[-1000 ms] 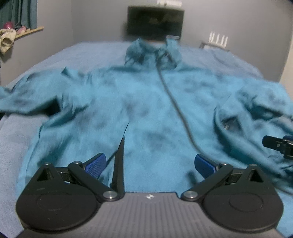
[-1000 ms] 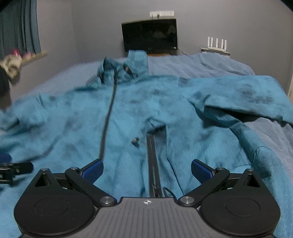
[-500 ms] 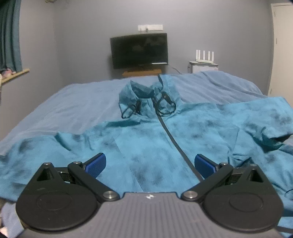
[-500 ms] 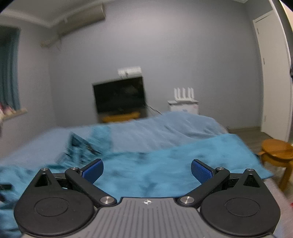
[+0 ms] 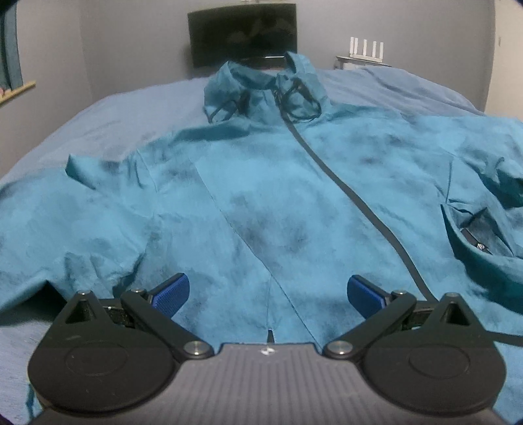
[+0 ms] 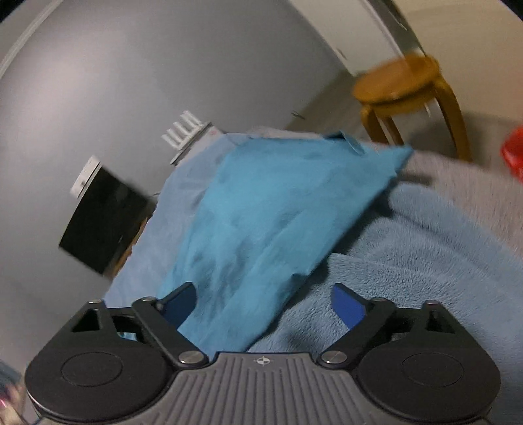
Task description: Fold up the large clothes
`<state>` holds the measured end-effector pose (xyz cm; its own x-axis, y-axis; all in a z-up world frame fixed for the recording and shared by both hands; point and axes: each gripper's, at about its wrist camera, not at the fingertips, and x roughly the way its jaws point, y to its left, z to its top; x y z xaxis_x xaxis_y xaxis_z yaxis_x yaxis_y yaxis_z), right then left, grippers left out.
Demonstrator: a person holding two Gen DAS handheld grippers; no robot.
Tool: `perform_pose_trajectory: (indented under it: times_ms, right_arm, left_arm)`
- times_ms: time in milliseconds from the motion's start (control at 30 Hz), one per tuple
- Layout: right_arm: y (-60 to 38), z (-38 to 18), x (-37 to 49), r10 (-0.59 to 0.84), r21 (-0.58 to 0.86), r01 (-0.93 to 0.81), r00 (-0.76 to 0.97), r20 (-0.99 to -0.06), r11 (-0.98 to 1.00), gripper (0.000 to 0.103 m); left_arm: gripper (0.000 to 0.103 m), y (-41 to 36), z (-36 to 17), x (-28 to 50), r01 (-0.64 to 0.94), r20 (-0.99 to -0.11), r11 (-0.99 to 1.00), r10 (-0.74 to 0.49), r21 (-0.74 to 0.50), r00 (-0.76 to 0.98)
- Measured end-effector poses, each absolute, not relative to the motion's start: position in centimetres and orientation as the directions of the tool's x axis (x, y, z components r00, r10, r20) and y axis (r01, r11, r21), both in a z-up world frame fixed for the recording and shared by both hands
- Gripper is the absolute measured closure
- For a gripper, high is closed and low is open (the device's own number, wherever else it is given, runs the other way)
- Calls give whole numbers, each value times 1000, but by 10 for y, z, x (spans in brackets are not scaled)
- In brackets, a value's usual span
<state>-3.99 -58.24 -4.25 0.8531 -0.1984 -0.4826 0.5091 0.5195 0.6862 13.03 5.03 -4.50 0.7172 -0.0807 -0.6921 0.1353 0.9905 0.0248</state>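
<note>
A large teal zip-up jacket [image 5: 261,183] lies front-up on the bed, collar toward the far wall, dark zipper running down its middle. My left gripper [image 5: 267,292] hovers open over the jacket's lower front, pads apart with only flat cloth beneath. In the right wrist view, rolled to one side, a teal sleeve [image 6: 271,209] stretches away toward the bed's edge. My right gripper [image 6: 264,304] sits over the sleeve's near end; its jaws are closing, cloth lies between them, and the pads do not press on it.
A grey-blue fleece blanket [image 6: 425,255] covers the bed. A wooden stool [image 6: 408,94] and a red object [image 6: 514,153] stand beyond the bed's edge. A dark TV [image 5: 243,31] and a white router [image 5: 366,49] stand against the far wall.
The left gripper dipped and came closer over the jacket's front. The right gripper swung out to the sleeve, rolled sideways, and its jaws narrowed.
</note>
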Motion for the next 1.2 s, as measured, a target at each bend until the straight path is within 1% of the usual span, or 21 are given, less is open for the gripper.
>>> perform_pose_trajectory:
  times_ms: [100, 133, 167, 200, 433, 533, 567, 600, 633, 667, 700, 800, 967, 1100, 1200]
  right_arm:
    - [-595, -55, -30, -216, 689, 548, 831, -513, 474, 29]
    - [-597, -60, -25, -222, 695, 549, 832, -509, 464, 31]
    - [-598, -63, -25, -234, 702, 547, 835, -499, 456, 37]
    - [-599, -65, -23, -245, 707, 543, 838, -487, 454, 40]
    - [-634, -75, -4, -380, 763, 494, 857, -347, 418, 41]
    - [-661, -79, 8, -419, 806, 476, 850, -318, 352, 42]
    - [-665, -79, 10, -434, 813, 477, 844, -316, 334, 47]
    - [-667, -75, 10, -449, 817, 478, 837, -313, 322, 59]
    - [-669, -74, 13, -463, 816, 481, 831, -308, 320, 67]
    - [-669, -67, 11, -473, 813, 483, 828, -302, 326, 84]
    - [-670, -61, 14, -478, 808, 480, 829, -291, 341, 87]
    - [-662, -31, 26, -487, 764, 482, 836, -254, 428, 94]
    - [-609, 43, 45, -428, 632, 417, 892, -146, 653, 96]
    - [-535, 101, 67, -301, 492, 295, 951, -68, 819, 96]
    - [-464, 132, 85, -175, 360, 175, 984, -35, 916, 96]
  left_arm:
    - [0, 53, -50, 134, 127, -710, 992, -87, 4, 699]
    - [0, 54, -52, 137, 125, -717, 992, -90, -4, 691]
    - [0, 55, -54, 138, 122, -722, 993, -93, -12, 686]
    - [0, 56, -55, 140, 119, -727, 993, -95, -18, 680]
    - [0, 63, -66, 151, 89, -755, 993, -112, -72, 646]
    - [0, 65, -70, 156, 75, -764, 993, -118, -92, 635]
    - [0, 66, -71, 157, 71, -764, 993, -120, -97, 633]
    - [0, 67, -72, 157, 69, -764, 993, -121, -101, 633]
    - [0, 67, -72, 157, 67, -764, 992, -122, -103, 633]
    - [0, 66, -72, 157, 68, -764, 992, -122, -102, 633]
    - [0, 66, -72, 157, 70, -764, 993, -121, -99, 634]
    - [0, 64, -71, 154, 79, -760, 993, -122, -93, 638]
    - [0, 63, -69, 151, 92, -748, 992, -130, -92, 651]
    - [0, 65, -68, 148, 100, -741, 989, -145, -105, 656]
    - [0, 67, -68, 146, 98, -739, 988, -155, -119, 656]
